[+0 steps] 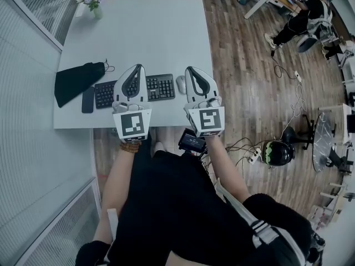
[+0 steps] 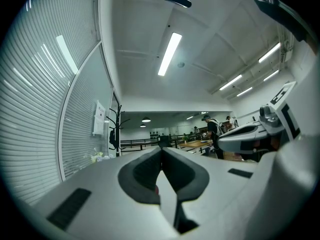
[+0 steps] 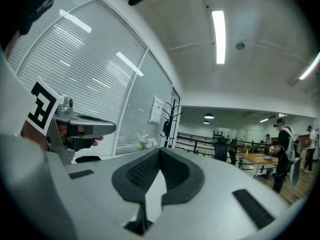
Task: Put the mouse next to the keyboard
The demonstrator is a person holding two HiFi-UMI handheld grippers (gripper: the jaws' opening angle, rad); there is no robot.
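Both claws were pressed together with nothing between them. The left gripper [image 1: 138, 67] hung over the keyboard [image 1: 161, 87], while the mouse [image 1: 181, 84] lay just to the left of the right gripper [image 1: 189, 70], near its tip, at the keyboard's right end. Since the mouse looked already placed, the sound move was probably to lift both claws straight clear without brushing it.

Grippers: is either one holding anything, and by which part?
Nothing is held. The left gripper and the right gripper are both shut with nothing between them; the mouse lies untouched on the table by the keyboard.
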